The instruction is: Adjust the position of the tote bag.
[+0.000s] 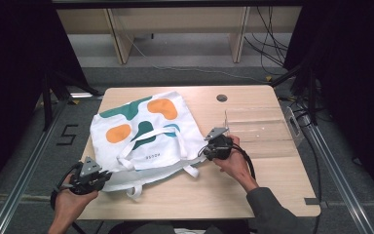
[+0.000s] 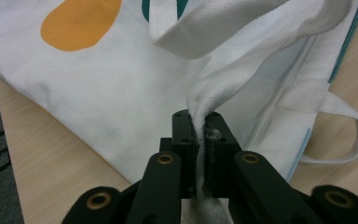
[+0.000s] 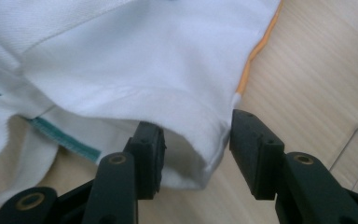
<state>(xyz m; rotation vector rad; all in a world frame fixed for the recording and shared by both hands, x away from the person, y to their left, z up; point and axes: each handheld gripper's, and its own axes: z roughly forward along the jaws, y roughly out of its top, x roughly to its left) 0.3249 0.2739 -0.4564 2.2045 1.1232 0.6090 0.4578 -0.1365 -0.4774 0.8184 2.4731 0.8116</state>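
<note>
Tote bag [image 1: 143, 134] lies flat, left of the clear tray [image 1: 260, 127]. My left gripper [image 2: 200, 140] pinches its near-corner hem tight. My right gripper [image 3: 196, 149] straddles the mouth's tray-side corner, jaws half apart, cloth between, unpinched. Should bite deeper before lifting.

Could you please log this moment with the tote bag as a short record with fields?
Item: white tote bag with orange and green shapes, lying flat
Surface: wooden table
Left tool: shut on the bag's mouth edge
Right tool: open, the bag's corner between its jaws, not yet pinched
Handles: loose on top
Nearby: clear tray, to the bag's right
</note>
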